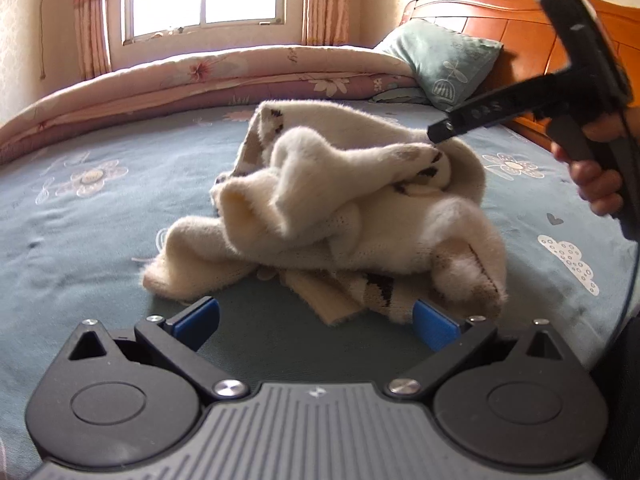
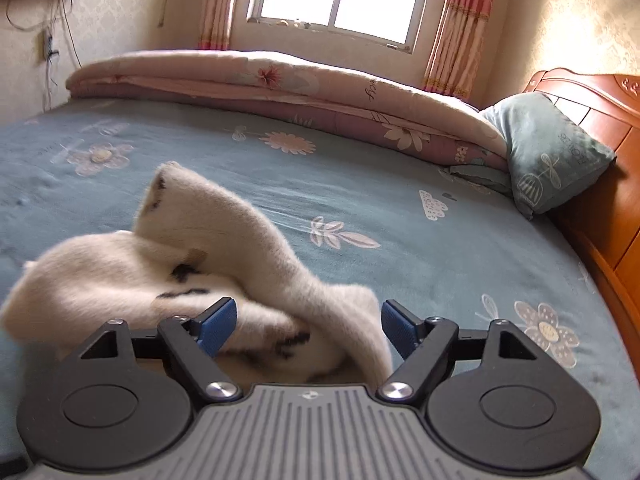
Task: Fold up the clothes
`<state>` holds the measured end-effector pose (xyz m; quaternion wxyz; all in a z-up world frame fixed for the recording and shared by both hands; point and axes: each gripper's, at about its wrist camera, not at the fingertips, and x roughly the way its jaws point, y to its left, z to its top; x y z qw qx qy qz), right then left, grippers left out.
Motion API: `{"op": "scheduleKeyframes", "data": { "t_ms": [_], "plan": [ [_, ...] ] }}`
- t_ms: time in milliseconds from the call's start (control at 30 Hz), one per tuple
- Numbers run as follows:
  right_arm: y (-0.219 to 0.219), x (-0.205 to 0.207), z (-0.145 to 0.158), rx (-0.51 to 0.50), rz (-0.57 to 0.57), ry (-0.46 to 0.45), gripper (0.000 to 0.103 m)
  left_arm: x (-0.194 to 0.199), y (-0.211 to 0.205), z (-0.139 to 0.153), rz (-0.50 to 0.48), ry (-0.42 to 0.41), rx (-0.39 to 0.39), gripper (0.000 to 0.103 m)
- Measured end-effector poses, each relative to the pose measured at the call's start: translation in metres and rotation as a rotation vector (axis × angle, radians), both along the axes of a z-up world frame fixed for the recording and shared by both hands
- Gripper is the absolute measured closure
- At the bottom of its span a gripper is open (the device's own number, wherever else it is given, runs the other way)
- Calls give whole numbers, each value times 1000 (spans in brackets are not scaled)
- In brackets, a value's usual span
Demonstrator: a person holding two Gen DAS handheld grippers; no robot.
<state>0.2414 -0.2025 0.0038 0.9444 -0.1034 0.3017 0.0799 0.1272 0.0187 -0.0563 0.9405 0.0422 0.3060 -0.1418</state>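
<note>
A cream fuzzy sweater (image 1: 332,216) with brown and black marks lies crumpled in a heap on the blue flowered bed sheet (image 1: 100,216). My left gripper (image 1: 316,326) is open and empty, low over the sheet just in front of the heap's near edge. My right gripper (image 2: 308,330) is open, its jaws spread on either side of a raised fold of the sweater (image 2: 224,248). In the left wrist view the right gripper (image 1: 438,132) reaches in from the right over the far side of the heap.
A rolled pink floral quilt (image 1: 208,76) lies along the far side of the bed under the window. A teal pillow (image 1: 444,60) leans on the orange wooden headboard (image 1: 520,20) at the right. Open sheet surrounds the heap.
</note>
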Motion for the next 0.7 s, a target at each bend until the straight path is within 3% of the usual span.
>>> {"op": "scheduleKeyframes", "data": {
  "t_ms": [233, 467, 700],
  "plan": [
    [-20, -57, -25, 104, 78, 85, 13, -2, -7, 3, -2, 0, 86, 1],
    [-3, -96, -42, 142, 136, 50, 12, -2, -7, -4, 13, 17, 92, 1],
    [29, -96, -65, 75, 156, 32, 12, -2, -7, -13, 15, 41, 113, 1]
  ]
}}
